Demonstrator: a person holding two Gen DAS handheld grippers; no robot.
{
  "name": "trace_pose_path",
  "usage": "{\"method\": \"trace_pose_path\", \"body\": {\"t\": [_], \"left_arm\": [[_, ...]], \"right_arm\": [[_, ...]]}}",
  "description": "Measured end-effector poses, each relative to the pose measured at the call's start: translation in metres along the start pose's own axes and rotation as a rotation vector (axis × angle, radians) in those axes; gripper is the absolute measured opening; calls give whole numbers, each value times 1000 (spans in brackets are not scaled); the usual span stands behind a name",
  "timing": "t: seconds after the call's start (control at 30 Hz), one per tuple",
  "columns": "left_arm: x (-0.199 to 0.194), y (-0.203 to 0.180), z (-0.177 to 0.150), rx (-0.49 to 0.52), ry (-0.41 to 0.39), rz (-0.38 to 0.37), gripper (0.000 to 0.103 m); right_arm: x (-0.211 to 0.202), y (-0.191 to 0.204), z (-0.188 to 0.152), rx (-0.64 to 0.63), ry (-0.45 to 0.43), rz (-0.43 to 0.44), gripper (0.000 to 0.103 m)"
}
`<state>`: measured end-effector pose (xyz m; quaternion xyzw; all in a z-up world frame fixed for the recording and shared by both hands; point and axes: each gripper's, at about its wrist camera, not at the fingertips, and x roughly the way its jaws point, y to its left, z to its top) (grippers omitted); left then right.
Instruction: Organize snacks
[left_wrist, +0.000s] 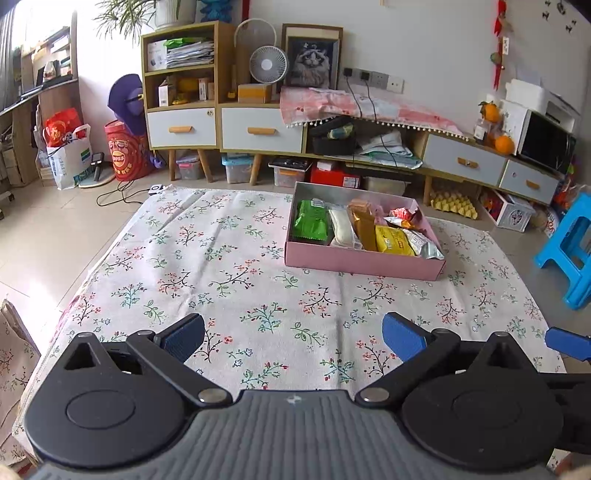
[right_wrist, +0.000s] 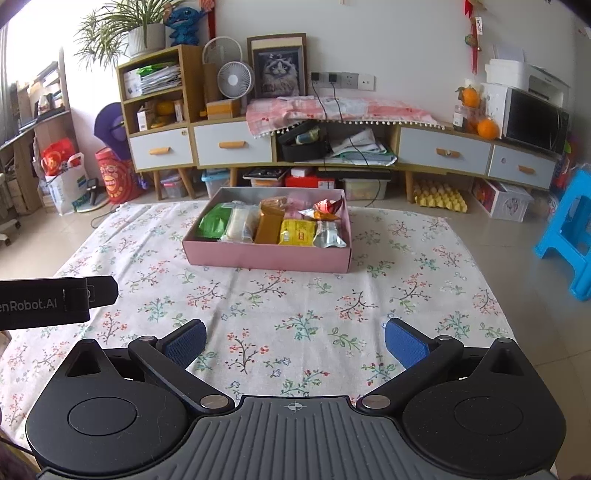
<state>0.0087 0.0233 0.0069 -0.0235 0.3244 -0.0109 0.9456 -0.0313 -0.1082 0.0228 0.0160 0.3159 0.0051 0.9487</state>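
Note:
A pink box (left_wrist: 364, 263) (right_wrist: 267, 255) sits on the floral tablecloth at the far side. It holds several snack packs: green (left_wrist: 310, 220) (right_wrist: 213, 222), white (left_wrist: 341, 224) (right_wrist: 240, 224), brown (left_wrist: 364, 225) (right_wrist: 269, 225), yellow (left_wrist: 393, 240) (right_wrist: 297, 232), silver (left_wrist: 424, 243) (right_wrist: 328, 234) and a red-orange wrapper (left_wrist: 404, 216) (right_wrist: 325, 207). My left gripper (left_wrist: 293, 338) is open and empty over the near cloth, short of the box. My right gripper (right_wrist: 295, 341) is open and empty, also over the near cloth. The left gripper's body (right_wrist: 55, 301) shows at the left of the right wrist view.
The floral tablecloth (left_wrist: 221, 266) (right_wrist: 406, 266) covers the table. A blue stool (left_wrist: 569, 247) (right_wrist: 570, 232) stands to the right. A long cabinet (left_wrist: 258, 129) (right_wrist: 232, 144) with drawers lines the far wall, with storage bins under it.

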Motion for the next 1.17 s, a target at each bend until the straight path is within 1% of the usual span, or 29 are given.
{"method": "trace_pose_path", "body": {"t": [0.13,0.43,0.6,0.73,0.83,1.0,1.17], "left_arm": [[0,-1,1,17,3,3,103],[-1,0,2,21,4,-2,103],[1,-4,3,47,8,4,103],[4,-6,3,64,27,6,103],[6,-7,3,67,41,13,103],[4,-8,2,65,33,14,103],[6,-8,3,59,44,16,103]], "right_arm": [[0,0,0,-2,1,0,103],[1,0,-1,-7,6,-4,103],[3,2,-2,-16,13,-5,103],[4,1,-1,-12,15,-9,103],[3,3,-1,-28,13,-20,103],[3,3,-1,-26,9,-14,103],[1,3,-1,-31,2,-26,103]]}}
